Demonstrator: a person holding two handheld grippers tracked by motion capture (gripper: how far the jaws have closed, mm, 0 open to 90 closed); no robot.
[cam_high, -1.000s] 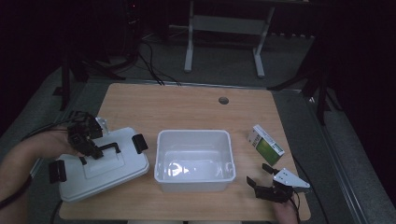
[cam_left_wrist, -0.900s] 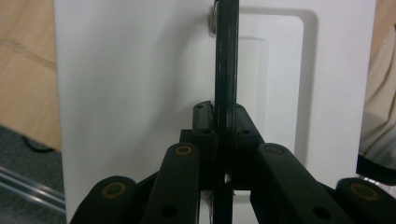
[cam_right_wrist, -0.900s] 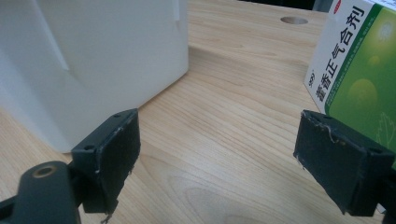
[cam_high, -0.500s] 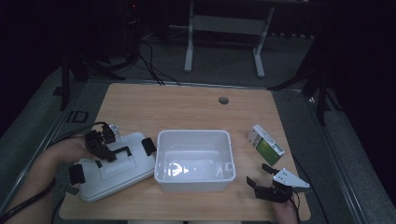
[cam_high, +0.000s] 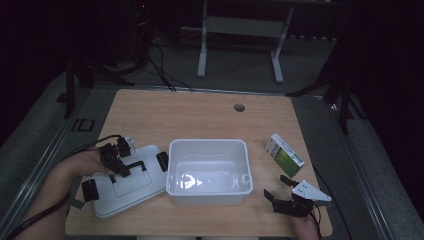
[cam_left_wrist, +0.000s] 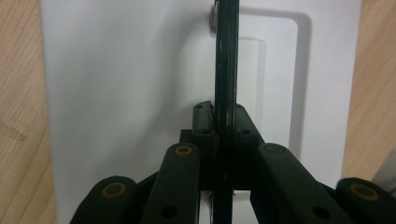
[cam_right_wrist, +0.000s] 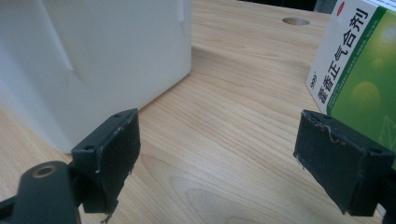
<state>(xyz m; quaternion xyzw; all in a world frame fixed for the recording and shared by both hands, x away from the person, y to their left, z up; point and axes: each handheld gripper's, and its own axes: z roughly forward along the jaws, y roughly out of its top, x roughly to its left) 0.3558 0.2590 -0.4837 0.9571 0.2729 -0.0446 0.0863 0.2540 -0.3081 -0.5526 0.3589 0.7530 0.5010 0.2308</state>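
A white lid (cam_high: 131, 187) with a black handle and black end latches lies at the table's left, its right end close to the white open bin (cam_high: 207, 150). My left gripper (cam_high: 121, 169) is shut on the lid's handle (cam_left_wrist: 227, 70), which runs as a thin dark bar between the jaws over the lid (cam_left_wrist: 116, 93). My right gripper (cam_high: 282, 194) stands open near the front right edge, nothing between its fingers. In the right gripper view, that gripper (cam_right_wrist: 219, 158) has the bin wall (cam_right_wrist: 93, 56) at left and a green and white box (cam_right_wrist: 359, 70) at right.
The green and white box (cam_high: 284, 155) lies right of the bin. A round hole (cam_high: 239, 107) sits in the wooden table (cam_high: 200, 115) at the back. Dark floor, cables and metal stands surround the table.
The left gripper has carried the lid to the right, bringing it up beside the bin. The right gripper has stayed where it was, open.
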